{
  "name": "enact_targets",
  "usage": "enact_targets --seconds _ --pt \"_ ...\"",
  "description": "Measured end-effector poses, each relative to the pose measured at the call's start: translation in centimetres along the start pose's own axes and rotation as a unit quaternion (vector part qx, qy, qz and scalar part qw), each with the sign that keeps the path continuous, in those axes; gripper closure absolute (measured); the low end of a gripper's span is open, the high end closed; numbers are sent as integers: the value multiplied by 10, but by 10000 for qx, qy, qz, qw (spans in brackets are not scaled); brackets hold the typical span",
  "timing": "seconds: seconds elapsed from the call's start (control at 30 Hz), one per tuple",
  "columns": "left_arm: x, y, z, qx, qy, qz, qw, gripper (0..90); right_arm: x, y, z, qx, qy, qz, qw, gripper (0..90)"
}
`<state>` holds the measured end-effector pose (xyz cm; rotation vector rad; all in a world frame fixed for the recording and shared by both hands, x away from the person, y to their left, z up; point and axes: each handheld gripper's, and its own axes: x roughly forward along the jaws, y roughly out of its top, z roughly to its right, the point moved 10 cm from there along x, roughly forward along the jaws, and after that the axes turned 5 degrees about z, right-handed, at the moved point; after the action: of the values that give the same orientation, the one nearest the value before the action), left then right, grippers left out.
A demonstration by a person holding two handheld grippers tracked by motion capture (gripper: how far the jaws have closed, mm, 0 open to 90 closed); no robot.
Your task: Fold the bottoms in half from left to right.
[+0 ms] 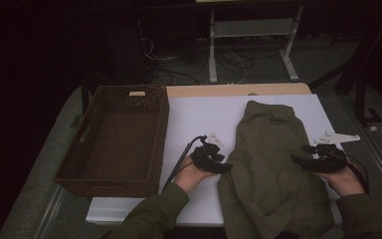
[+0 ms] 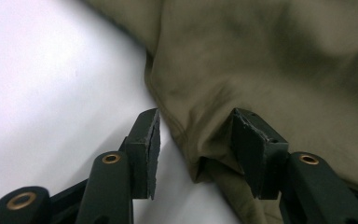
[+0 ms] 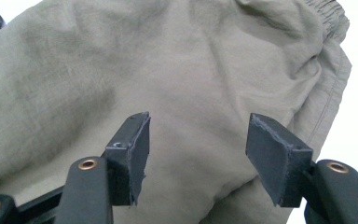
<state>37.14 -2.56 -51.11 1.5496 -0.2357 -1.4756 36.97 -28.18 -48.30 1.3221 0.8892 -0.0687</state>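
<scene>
Fingers [image 2: 145, 135] of both grippers gape, seemingly over olive garment [image 1: 268, 164]

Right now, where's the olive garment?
In the high view the olive garment lies on the right half of the white table, between the two grippers, right of the wicker basket.

place: lab | signs: floor cables [image 1: 229, 62]; metal frame legs [image 1: 251, 35]; dark room

No readable text, label or number appears anywhere.
</scene>
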Motion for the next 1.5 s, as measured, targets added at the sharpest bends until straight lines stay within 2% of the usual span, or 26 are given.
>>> enact_targets --seconds 0.03,0.13,0.23,0.37,0.47,0.5,0.53,0.57,0.73,0.77,0.8,0.83,0.97,1.07,1.1,1.13,1.17,1.2,1.23,1.37,1.4,1.43,1.47,1.5 --pt "4 -5 0 29 7 -83 10000 505 0 0 0 -7 4 -4 10000 396" --pt "4 -5 1 66 30 -78 9999 505 0 -1 -1 -20 6 -14 10000 395" --pt "4 -6 2 194 96 -115 9997 516 -2 -1 -1 -32 12 -29 10000 391" --pt "4 -7 4 299 59 -147 9994 600 -9 -9 4 -21 -73 -116 9999 391" --pt "4 -8 5 301 -34 -164 9994 687 -15 -17 12 95 -173 -180 9996 396" --pt "4 -8 6 300 -46 -156 9994 722 -18 -22 14 207 -173 -226 9994 413" --pt "4 -8 6 314 -66 -152 9994 722 -18 -22 14 207 -173 -226 9994 413" --pt "4 -8 7 315 -88 -147 9994 765 -21 -27 13 290 -99 -291 9991 437" --pt "4 -8 6 316 -152 -143 9993 798 -19 -38 6 500 131 -506 9974 471" --pt "4 -8 6 311 -162 -133 9993 798 -16 -44 1 596 270 -684 9955 559" --pt "4 -8 6 309 -171 -127 9993 798 -16 -44 1 596 270 -684 9955 559" --pt "4 -8 6 312 -188 -124 9993 796 -14 -47 -1 613 321 -804 9944 609" --pt "4 -8 6 313 -218 -95 9992 792 -15 -49 0 559 278 -930 9937 873" --pt "4 -8 6 330 -227 -86 9992 788 -18 -49 3 536 213 -922 9941 889" --pt "4 -8 6 330 -230 -78 9992 785 -22 -48 8 493 90 -922 9945 893" --pt "4 -8 6 329 -234 -80 9992 785 -22 -48 8 493 90 -922 9945 893" --pt "4 -8 6 331 -237 -75 9991 783 -28 -48 15 485 -107 -929 9944 896" --pt "4 -8 6 331 -237 -72 9991 783 -28 -48 15 485 -107 -929 9944 896" --pt "4 -8 6 335 -240 -72 9991 780 -31 -50 21 530 -243 -973 9935 896" --pt "4 -9 7 300 -278 -70 9991 766 -28 -59 25 635 -233 -1088 9918 889" --pt "4 -9 8 280 -333 -63 9990 715 -25 -61 25 645 -254 -1086 9917 772" --pt "4 -9 10 272 -348 -60 9990 688 -25 -61 25 665 -249 -1085 9916 731" --pt "4 -9 10 272 -348 -60 9990 657 -25 -61 25 665 -249 -1085 9916 731" --pt "4 -9 12 325 -369 -70 9988 625 -24 -61 24 704 -206 -1045 9918 612"
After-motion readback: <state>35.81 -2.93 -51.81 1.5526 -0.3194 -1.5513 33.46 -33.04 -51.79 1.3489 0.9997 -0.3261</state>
